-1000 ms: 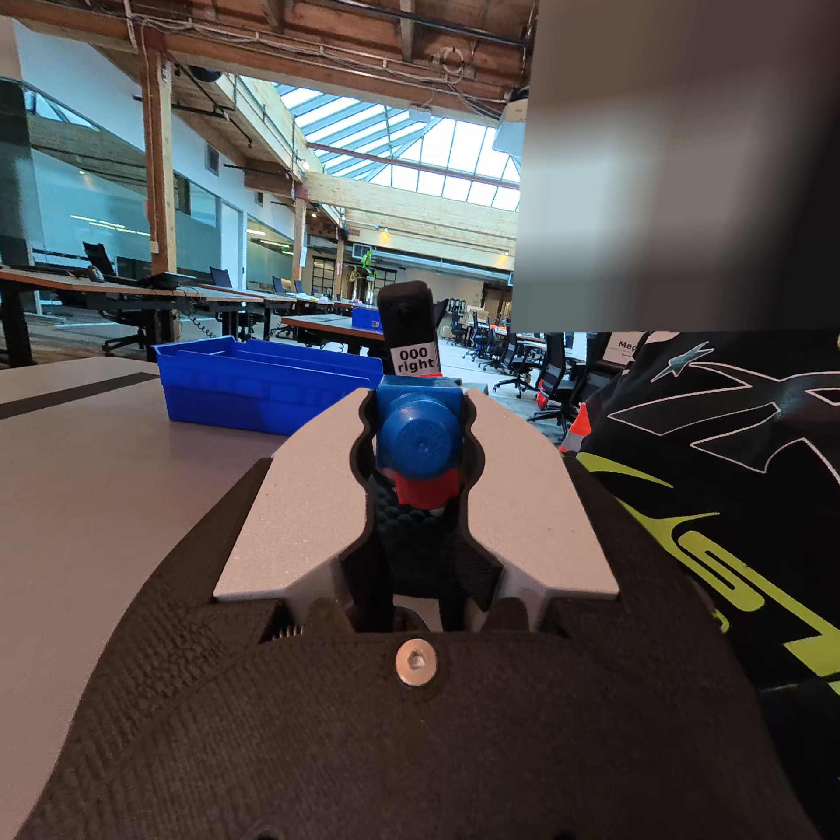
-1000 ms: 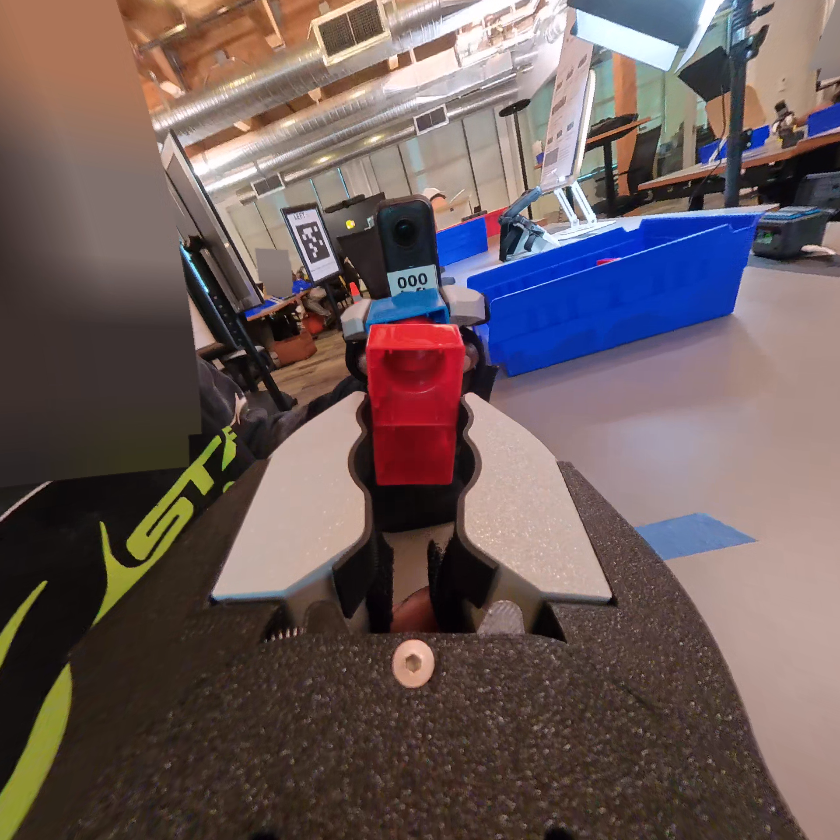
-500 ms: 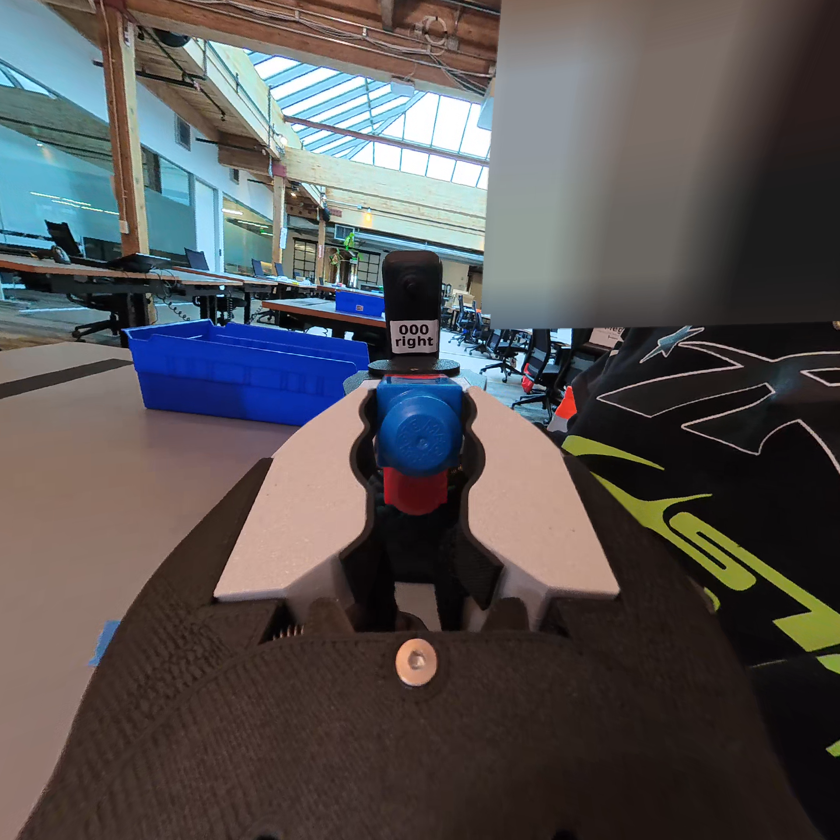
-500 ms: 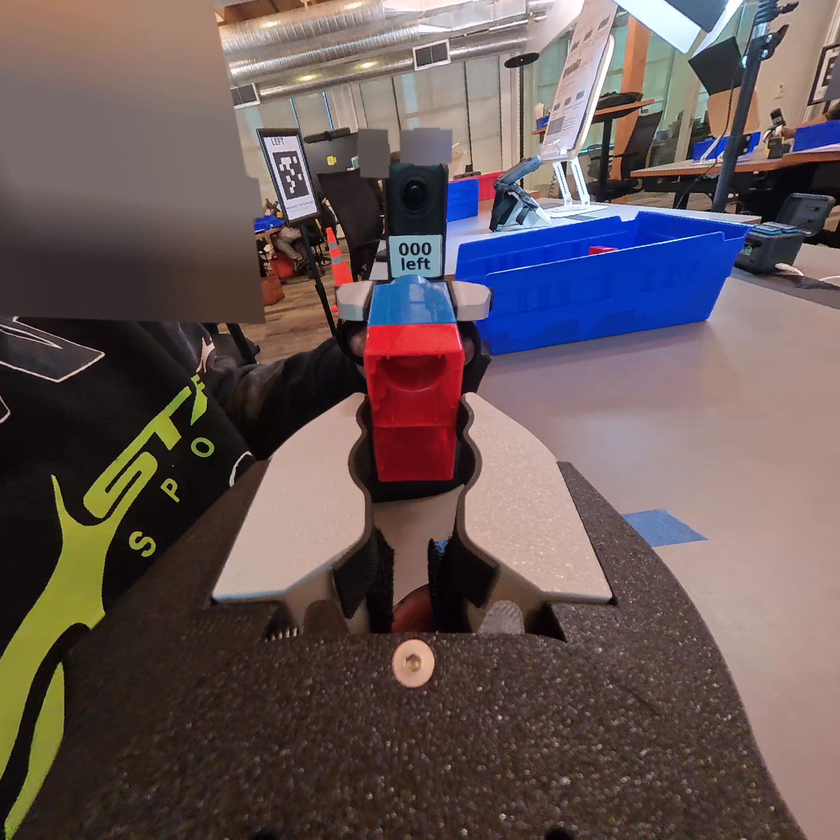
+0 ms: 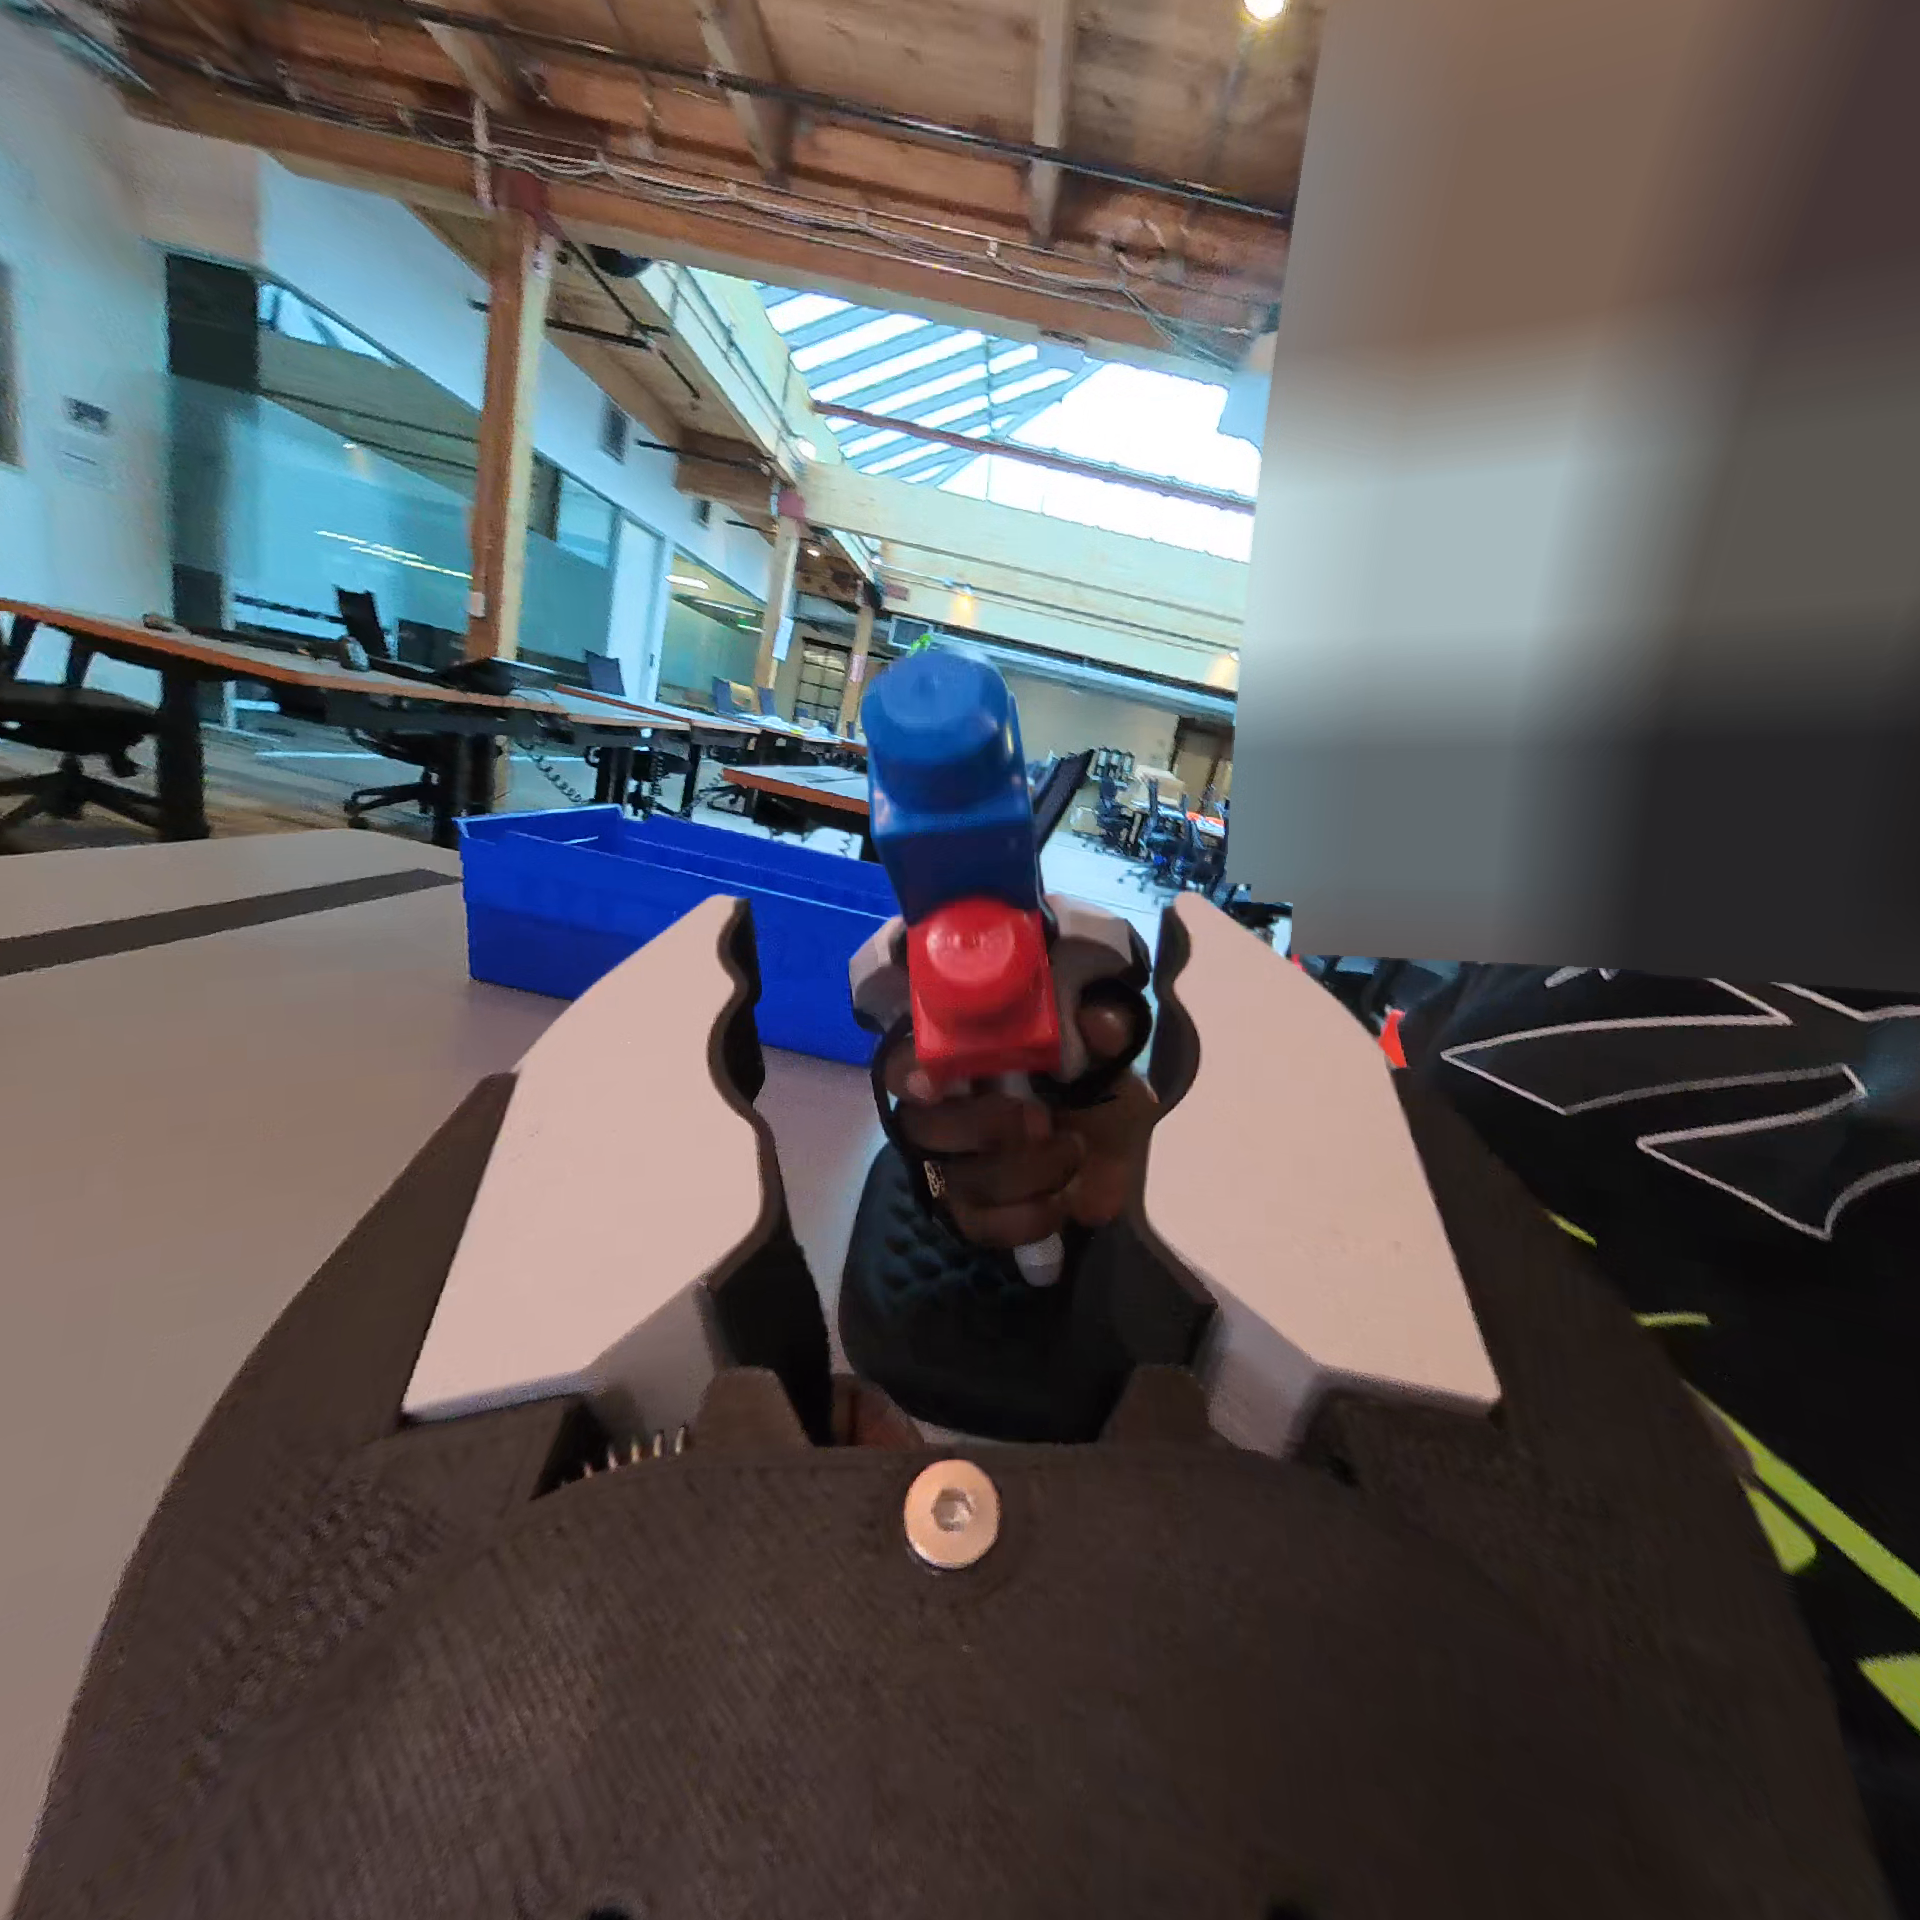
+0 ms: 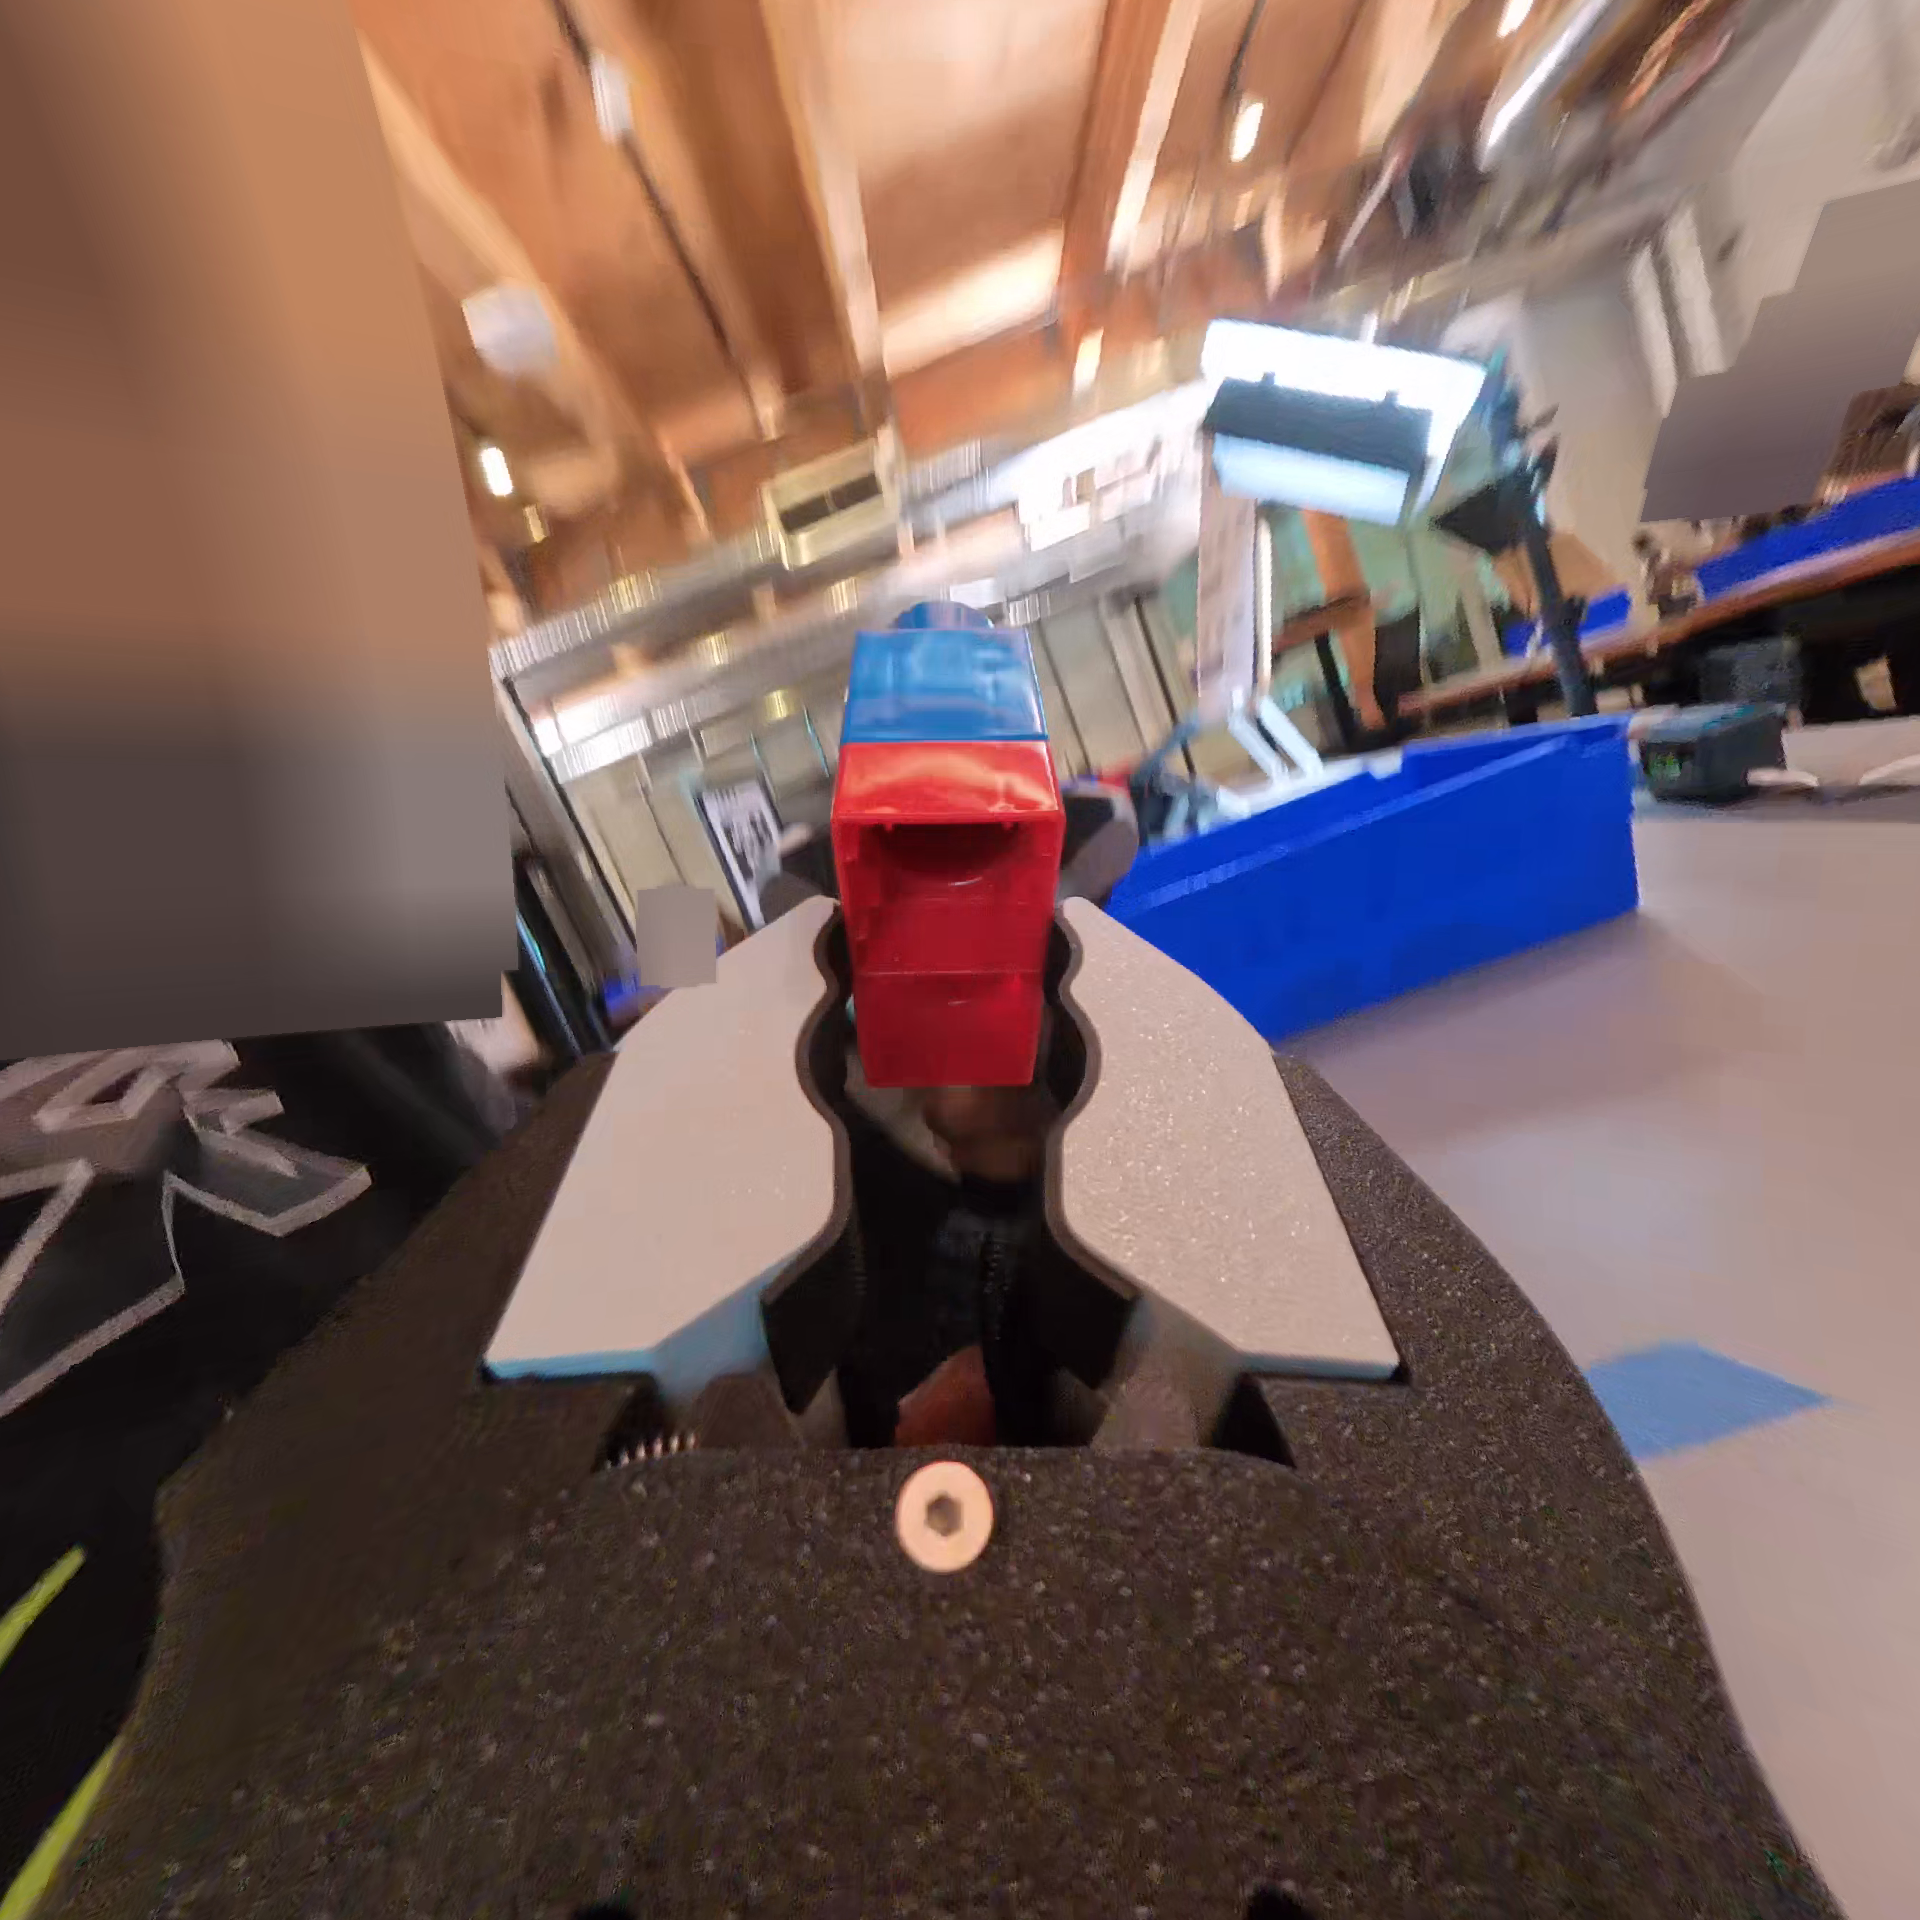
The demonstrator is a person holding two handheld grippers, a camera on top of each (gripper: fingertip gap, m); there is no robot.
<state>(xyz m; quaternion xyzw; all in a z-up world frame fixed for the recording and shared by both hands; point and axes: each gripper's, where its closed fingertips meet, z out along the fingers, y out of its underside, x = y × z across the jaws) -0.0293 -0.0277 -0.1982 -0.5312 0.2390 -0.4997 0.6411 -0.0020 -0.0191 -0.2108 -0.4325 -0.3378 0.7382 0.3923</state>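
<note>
In the left wrist view my left gripper (image 5: 954,940) is open wide and holds nothing. Beyond its fingers (image 5: 644,1091) a blue brick (image 5: 940,790) is joined to a red brick (image 5: 982,1003), and neither finger touches them. A hand (image 5: 1029,1153) holds the other gripper behind the bricks. In the right wrist view my right gripper (image 6: 945,925) is shut on the red brick (image 6: 945,935). The blue brick (image 6: 940,691) sits on its far end, tilted upward. Both grippers are above the grey table (image 5: 208,1091).
A blue bin (image 5: 623,894) stands on the table behind the grippers and also shows in the right wrist view (image 6: 1403,862). A blue tape patch (image 6: 1704,1403) lies on the table at the right. A person's dark jacket (image 5: 1714,1195) is close by.
My left gripper opened and let go of the blue brick, which stays joined to the red brick in my right gripper. The right gripper tilted the bricks upward.
</note>
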